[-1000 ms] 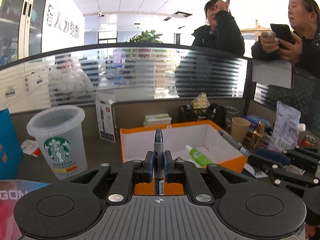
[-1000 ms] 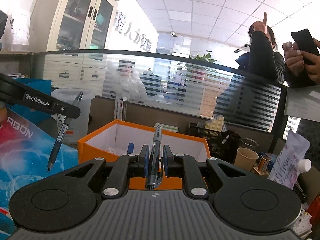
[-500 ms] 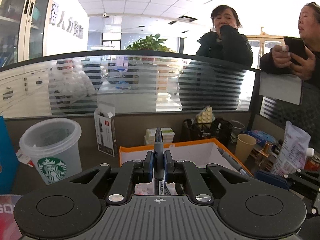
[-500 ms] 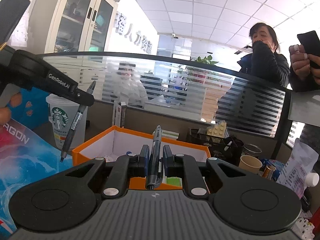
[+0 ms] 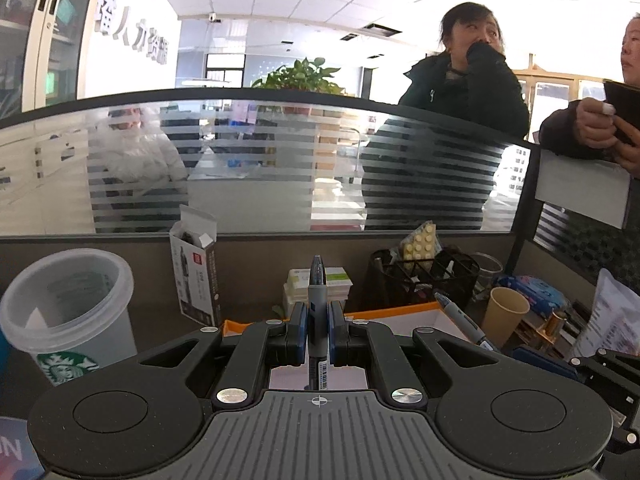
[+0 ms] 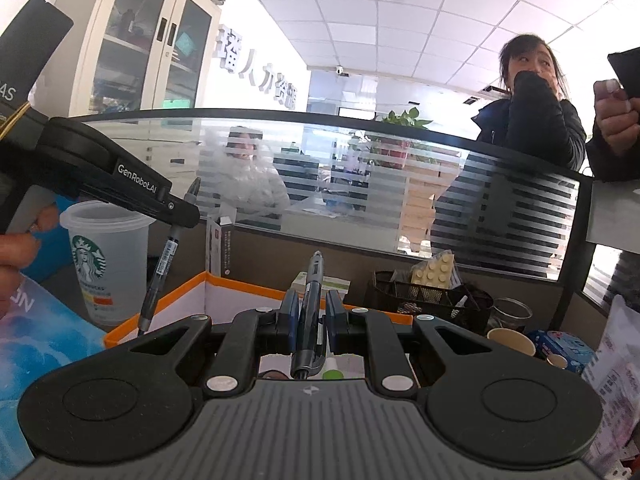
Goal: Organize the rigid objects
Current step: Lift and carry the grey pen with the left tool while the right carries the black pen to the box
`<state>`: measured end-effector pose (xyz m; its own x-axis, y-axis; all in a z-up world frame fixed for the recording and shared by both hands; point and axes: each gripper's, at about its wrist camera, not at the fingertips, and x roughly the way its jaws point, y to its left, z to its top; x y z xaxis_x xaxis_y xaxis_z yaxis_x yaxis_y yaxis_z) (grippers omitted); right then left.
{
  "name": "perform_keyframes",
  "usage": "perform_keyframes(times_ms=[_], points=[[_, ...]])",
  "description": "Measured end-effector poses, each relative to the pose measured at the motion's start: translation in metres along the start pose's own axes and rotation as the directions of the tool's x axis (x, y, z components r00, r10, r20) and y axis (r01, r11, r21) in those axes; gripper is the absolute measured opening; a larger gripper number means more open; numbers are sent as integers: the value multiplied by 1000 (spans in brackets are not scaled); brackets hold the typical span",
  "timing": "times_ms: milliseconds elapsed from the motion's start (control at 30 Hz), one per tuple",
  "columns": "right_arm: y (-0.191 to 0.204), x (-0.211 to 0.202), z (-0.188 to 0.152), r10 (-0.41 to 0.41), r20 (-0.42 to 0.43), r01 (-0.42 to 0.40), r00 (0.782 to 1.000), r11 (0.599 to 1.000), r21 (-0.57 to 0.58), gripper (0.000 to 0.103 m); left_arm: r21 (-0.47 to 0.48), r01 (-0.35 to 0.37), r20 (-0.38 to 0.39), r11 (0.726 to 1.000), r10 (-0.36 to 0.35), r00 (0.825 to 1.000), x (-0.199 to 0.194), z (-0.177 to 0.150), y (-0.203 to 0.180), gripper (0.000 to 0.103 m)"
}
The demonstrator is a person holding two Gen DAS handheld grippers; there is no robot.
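My left gripper (image 5: 317,334) is shut on a grey pen with a barcode label (image 5: 316,312), held upright above the orange box (image 5: 404,312). In the right wrist view the left gripper (image 6: 182,214) shows at left with its pen (image 6: 160,272) hanging over the box's left wall (image 6: 172,304). My right gripper (image 6: 308,320) is shut on a dark blue pen (image 6: 312,296), also above the box. The right gripper's pen (image 5: 464,322) shows at right in the left wrist view. A clear Starbucks cup (image 5: 72,316) stands to the left and also shows in the right wrist view (image 6: 106,260).
A white pen carton (image 5: 196,276) leans on the partition behind the box. A black mesh organiser (image 5: 424,276) with yellow bricks, a paper cup (image 5: 504,316) and packets sit at right. A blue printed mat (image 6: 36,340) lies at left. Two people stand behind the glass partition.
Both grippers have risen with their pens, so the box sits lower in view and its inside is mostly hidden. The left gripper has moved closer to the Starbucks cup.
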<state>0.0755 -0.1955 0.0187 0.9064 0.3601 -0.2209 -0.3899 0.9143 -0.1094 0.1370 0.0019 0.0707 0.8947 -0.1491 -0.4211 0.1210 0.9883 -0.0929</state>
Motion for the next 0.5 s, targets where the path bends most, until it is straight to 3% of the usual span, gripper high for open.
perform_keyframes(times_ms=[500], points=[[-9,45,-20,20,-85,-16,996,999,42,14,-11,8,-105,1000,-9,994,52,-19,3,8]])
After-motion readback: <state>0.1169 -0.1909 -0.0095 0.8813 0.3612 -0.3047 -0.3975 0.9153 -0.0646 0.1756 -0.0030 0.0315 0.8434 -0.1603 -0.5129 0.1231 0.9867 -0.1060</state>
